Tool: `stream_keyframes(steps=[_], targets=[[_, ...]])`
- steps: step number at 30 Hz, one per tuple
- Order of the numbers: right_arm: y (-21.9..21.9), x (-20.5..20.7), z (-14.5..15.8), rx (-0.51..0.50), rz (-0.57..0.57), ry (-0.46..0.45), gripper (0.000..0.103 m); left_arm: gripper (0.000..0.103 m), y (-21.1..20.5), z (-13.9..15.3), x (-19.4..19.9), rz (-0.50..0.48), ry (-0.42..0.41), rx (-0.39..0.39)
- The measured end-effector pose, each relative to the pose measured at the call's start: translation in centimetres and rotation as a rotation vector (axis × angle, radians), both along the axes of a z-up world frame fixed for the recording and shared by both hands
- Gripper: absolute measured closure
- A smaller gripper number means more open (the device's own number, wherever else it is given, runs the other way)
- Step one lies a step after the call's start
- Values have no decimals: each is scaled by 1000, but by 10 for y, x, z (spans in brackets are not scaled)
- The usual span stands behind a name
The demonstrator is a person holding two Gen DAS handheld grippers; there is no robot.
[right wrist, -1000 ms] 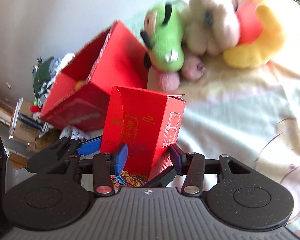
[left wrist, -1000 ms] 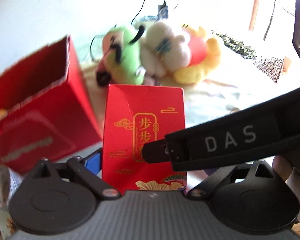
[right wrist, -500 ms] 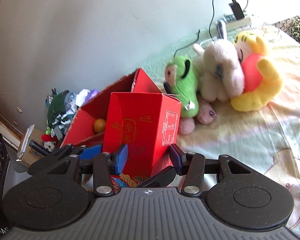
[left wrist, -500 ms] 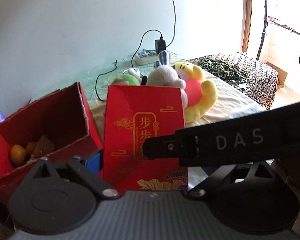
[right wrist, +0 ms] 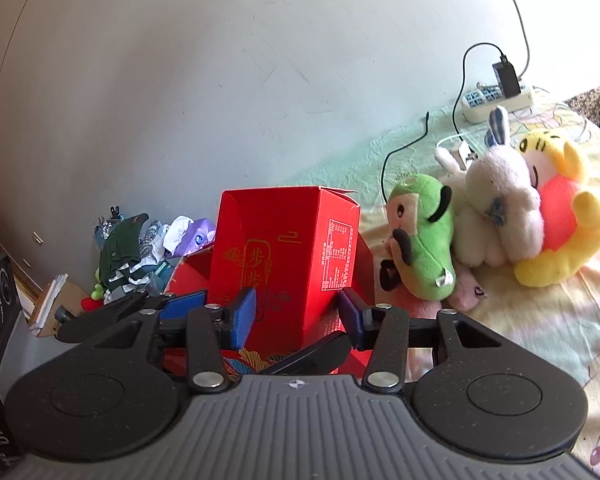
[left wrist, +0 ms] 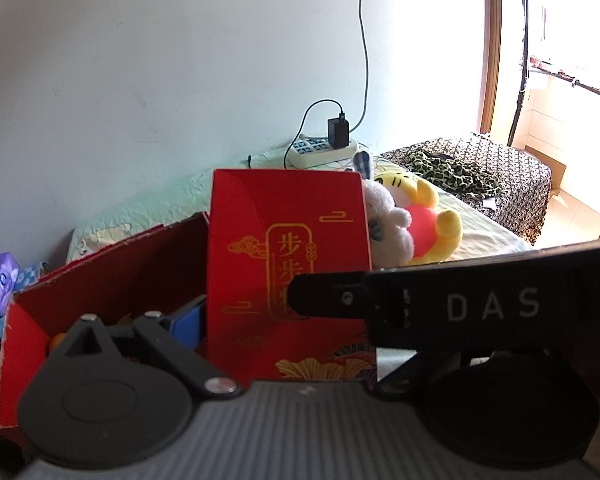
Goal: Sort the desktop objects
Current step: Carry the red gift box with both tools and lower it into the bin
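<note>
Right gripper (right wrist: 296, 314): both blue pads pressed against the sides of a tall red carton (right wrist: 286, 264), one on its gold-printed front corner, the other on the side with the white label; the carton is clamped between them and stands upright. Left gripper (left wrist: 288, 320): the carton (left wrist: 288, 272) fills the gap in front of it; one blue pad (left wrist: 188, 322) shows at the carton's left edge, seemingly touching, but the other finger is hidden behind the right gripper's black arm marked "DAS" (left wrist: 492, 304), so I cannot tell whether this gripper is clamping or merely alongside.

Position of carton: top flaps open, held just beside and in front of an open red box (left wrist: 112, 276), which lies to its left in the left wrist view. Something orange and round (left wrist: 56, 340) sits low in that box, mostly hidden.

Behind and to the right, on a pale patterned cloth (right wrist: 540, 320): a green plush toy (right wrist: 424, 240), a white rabbit plush (right wrist: 500, 208) and a yellow plush with a red belly (right wrist: 560, 220), bunched together, touching. Further back by the wall, a white power strip (right wrist: 500, 100) with a black charger plugged in (right wrist: 507, 74). A heap of clothes and tissue packs (right wrist: 140, 244) lies beyond the open box.
</note>
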State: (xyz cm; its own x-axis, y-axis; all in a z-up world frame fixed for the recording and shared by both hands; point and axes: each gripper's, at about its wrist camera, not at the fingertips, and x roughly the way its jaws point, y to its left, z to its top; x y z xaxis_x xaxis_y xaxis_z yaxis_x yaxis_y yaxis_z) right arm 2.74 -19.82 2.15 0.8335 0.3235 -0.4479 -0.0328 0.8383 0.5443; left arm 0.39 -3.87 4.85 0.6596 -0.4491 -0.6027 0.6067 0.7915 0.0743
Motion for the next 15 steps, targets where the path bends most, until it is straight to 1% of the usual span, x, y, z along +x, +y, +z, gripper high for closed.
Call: stream_keyframes(steps=[5, 11, 15], targets=[[14, 12, 11, -22, -2, -40, 53, 9, 12, 11, 12, -5, -44, -10], [35, 39, 30, -50, 14, -107, 53, 9, 28, 29, 43, 10, -108, -31], [48, 61, 32, -69, 41, -115, 53, 9, 41, 28, 61, 27, -117, -29]])
